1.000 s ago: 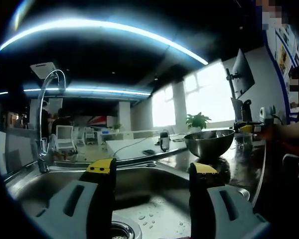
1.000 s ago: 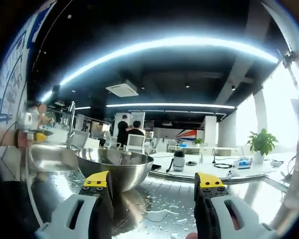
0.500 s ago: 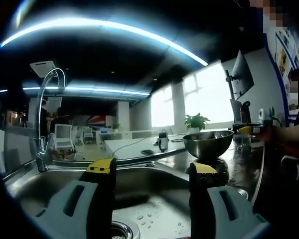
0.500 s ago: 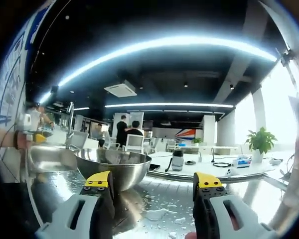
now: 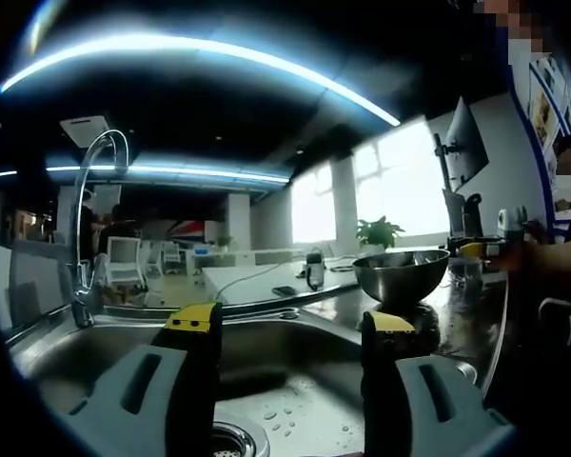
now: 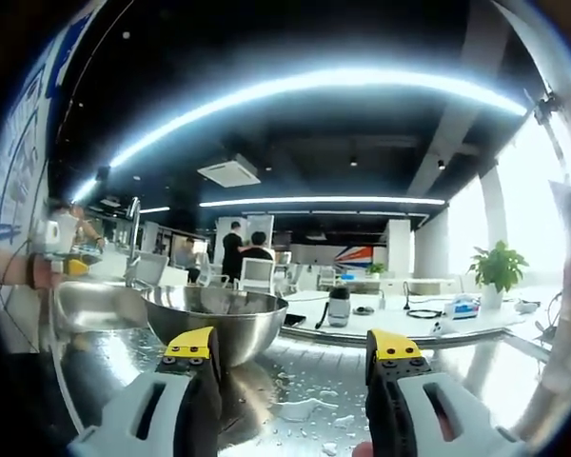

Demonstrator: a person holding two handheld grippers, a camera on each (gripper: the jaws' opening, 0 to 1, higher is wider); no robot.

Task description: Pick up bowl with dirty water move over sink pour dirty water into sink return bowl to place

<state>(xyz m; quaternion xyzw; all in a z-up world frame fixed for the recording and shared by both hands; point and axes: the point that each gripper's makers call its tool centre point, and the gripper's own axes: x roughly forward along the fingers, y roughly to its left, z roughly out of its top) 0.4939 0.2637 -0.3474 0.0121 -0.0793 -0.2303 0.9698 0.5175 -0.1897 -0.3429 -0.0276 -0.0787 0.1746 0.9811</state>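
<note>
Steel bowl [image 6: 217, 322], shiny, upright on wet surface [image 6: 305, 400] beside sink [image 5: 285, 381]. Right tool [image 6: 290, 345] spread wide, empty, just short of bowl. Left tool [image 5: 287, 320] wide, empty, over sink.

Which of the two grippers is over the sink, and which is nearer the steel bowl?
The left gripper is over the sink; the right gripper faces the bowl.

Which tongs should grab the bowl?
Right. The bowl sits just ahead of the right tongs, open. The left tongs hover over the sink, farther off.
</note>
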